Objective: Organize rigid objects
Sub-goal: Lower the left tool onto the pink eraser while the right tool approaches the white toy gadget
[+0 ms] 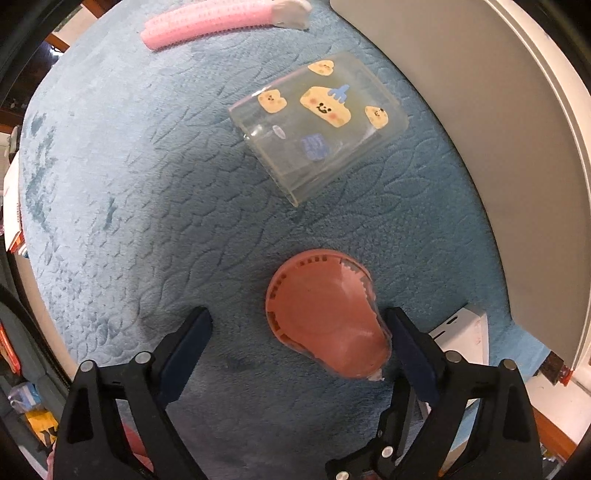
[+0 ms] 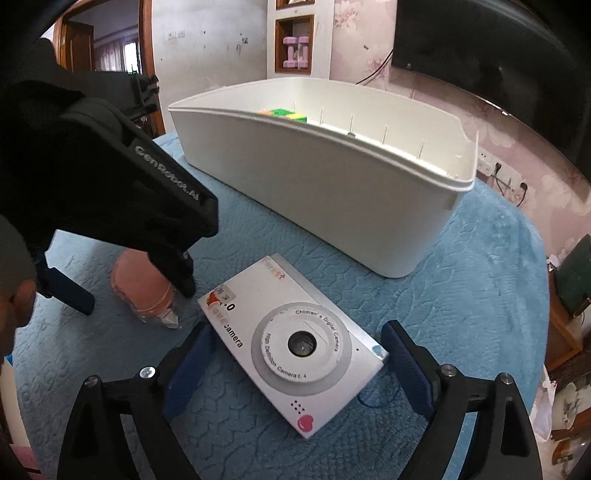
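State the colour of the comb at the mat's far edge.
Pink comb, seen best in the left wrist view.

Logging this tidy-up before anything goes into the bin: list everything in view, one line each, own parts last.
Bin: one, white, far side of the table.
Cube: one, green, yellow and orange, inside the bin.
Toy camera: one, white with grey lens ring, flat between the right jaws.
Salmon-pink round item: one, in clear wrap, between the left jaws.
Clear case: one, yellow cartoon stickers, mid table.
Pink tube: one, ridged, far edge in the left view.
Table cover: one, blue, quilted.
Left gripper: black, blue pads, open.
Right gripper: black, blue pads, open.
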The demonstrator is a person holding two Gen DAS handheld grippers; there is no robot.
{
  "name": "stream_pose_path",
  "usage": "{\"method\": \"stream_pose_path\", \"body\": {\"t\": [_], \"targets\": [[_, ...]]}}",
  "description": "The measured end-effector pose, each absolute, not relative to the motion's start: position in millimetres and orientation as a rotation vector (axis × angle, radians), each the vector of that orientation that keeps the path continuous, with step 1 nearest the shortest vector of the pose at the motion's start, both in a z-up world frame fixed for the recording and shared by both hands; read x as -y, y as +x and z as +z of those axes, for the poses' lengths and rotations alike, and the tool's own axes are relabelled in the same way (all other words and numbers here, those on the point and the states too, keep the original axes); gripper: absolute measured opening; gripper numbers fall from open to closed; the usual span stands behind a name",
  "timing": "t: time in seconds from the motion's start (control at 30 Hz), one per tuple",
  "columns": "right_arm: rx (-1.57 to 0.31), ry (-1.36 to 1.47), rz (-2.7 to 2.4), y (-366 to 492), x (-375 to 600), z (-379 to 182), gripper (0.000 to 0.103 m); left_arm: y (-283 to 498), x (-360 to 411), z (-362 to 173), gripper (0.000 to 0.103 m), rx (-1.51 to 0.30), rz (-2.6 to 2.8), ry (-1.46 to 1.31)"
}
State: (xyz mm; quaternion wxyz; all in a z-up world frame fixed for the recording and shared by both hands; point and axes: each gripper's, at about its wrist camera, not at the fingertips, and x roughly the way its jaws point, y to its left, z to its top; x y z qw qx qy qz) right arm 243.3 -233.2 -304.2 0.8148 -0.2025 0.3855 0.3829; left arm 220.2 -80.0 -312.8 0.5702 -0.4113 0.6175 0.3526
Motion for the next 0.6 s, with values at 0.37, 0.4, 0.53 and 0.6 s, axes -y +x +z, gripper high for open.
{"method": "stream_pose_path", "body": {"t": [0.37, 0.4, 0.53, 0.6], "targets": [[-0.835, -0.421, 0.820, 244, 232, -305, 0.084, 216, 82, -299, 0.058, -1.418, 0.854, -0.958], [-0.835, -0.420, 0.820, 243, 233, -304, 0.083, 215, 82, -299, 0.055, -1.417, 0.852, -0.958], [-0.839, -0.412, 0.814, 237, 236, -303, 0.074, 211, 82, -296, 0.049, -1.405, 0.845, -0.944], [-0.844, -0.409, 0.811, 233, 238, -302, 0.070, 208, 84, -295, 0.045, -1.396, 0.842, -0.933]]}}
